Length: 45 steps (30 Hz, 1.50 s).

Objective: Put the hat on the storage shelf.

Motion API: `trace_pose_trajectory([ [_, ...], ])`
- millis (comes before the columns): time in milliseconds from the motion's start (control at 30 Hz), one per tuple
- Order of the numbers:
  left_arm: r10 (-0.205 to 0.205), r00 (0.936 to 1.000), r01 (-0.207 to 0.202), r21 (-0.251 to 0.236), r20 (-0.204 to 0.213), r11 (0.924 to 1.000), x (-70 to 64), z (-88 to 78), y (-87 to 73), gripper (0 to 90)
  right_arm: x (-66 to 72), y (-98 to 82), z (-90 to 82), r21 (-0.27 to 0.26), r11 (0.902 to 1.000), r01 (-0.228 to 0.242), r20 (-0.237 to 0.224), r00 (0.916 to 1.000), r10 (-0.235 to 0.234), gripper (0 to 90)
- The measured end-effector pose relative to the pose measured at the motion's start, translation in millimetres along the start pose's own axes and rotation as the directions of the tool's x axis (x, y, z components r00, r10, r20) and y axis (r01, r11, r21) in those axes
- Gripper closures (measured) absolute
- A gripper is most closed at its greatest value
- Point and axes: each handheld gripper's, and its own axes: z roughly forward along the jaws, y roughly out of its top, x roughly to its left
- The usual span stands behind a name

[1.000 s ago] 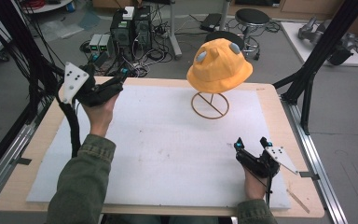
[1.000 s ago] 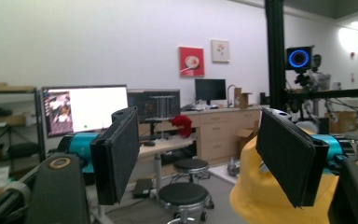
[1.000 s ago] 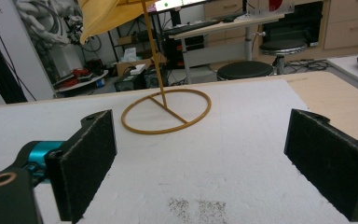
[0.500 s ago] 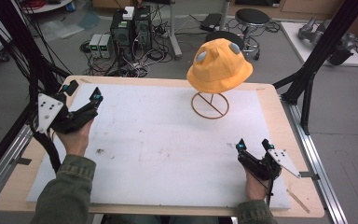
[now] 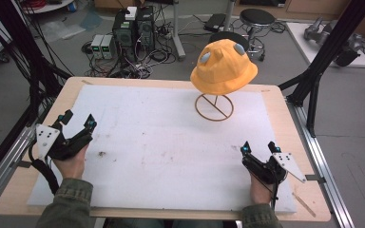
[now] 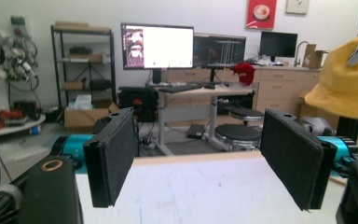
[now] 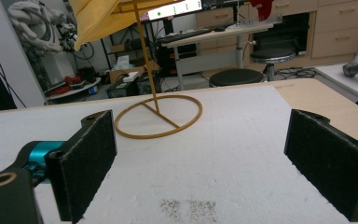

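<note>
We are seeing a yellow bucket hat (image 5: 224, 67) with grey patches sitting on a wire stand (image 5: 214, 107) at 12 o'clock of the worktop (image 5: 171, 137); left tongs (image 5: 78, 119) and right tongs (image 5: 259, 147) are gaping wide, holding nothing.

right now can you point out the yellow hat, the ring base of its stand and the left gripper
yellow hat (image 5: 224, 69), high view, on the front of its crown
ring base (image 7: 121, 131), right gripper view, on the near left arc of the wire ring
left gripper (image 5: 78, 120), high view, midway between its open fingertips
</note>
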Motion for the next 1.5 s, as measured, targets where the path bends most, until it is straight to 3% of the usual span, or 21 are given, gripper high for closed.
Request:
trace_pose_trajectory([
  [100,-0.019,0.9988,0.020,0.013,-0.046,0.9997,3.8,-5.5,-8.0,28.3,1.0,-0.5,0.0,-0.005,1.0000,0.008,0.010,0.9999,-0.008,8.0],
  [200,-0.008,0.9969,0.010,0.026,-0.078,0.9996,7.0,-10.6,-13.5,28.6,1.6,-0.7,-0.5,-0.012,0.9996,0.025,0.018,0.9995,-0.025,8.0],
  [333,-0.004,0.9945,0.008,0.041,-0.105,0.9991,11.1,-18.6,-18.5,28.6,3.7,-1.7,-0.5,-0.007,0.9991,0.041,0.016,0.9990,-0.041,8.0],
  [467,-0.036,0.9906,0.044,0.052,-0.132,0.9977,17.8,-25.5,-23.2,29.3,4.8,-2.5,0.3,-0.004,0.9985,0.055,0.012,0.9984,-0.055,8.0],
  [533,-0.028,0.9900,0.037,0.063,-0.138,0.9973,19.1,-26.5,-24.3,29.6,5.5,-2.7,0.1,-0.001,0.9987,0.051,0.010,0.9987,-0.051,8.0],
  [800,0.016,0.9942,-0.008,0.075,-0.107,0.9972,15.7,-27.9,-26.3,29.4,6.4,-2.8,-1.1,-0.003,0.9989,0.048,0.006,0.9988,-0.048,8.0],
  [933,-0.005,0.9954,0.011,0.065,-0.096,0.9979,12.3,-26.1,-27.0,29.5,6.7,-3.0,-2.2,-0.004,0.9987,0.051,0.000,0.9987,-0.051,8.0],
  [1067,0.026,0.9961,-0.020,0.076,-0.084,0.9969,8.7,-23.6,-28.9,29.5,5.7,-3.3,-1.0,0.003,0.9990,0.045,-0.007,0.9990,-0.045,8.0],
  [1267,0.002,0.9960,0.007,0.096,-0.089,0.9954,9.5,-24.6,-34.2,29.5,5.7,-3.7,-0.3,0.012,0.9991,0.042,-0.020,0.9990,-0.041,8.0],
  [1500,0.013,0.9973,-0.005,0.116,-0.072,0.9932,4.5,-21.9,-37.6,29.4,4.9,-4.0,-1.4,0.012,0.9989,0.044,-0.035,0.9984,-0.044,8.0],
])
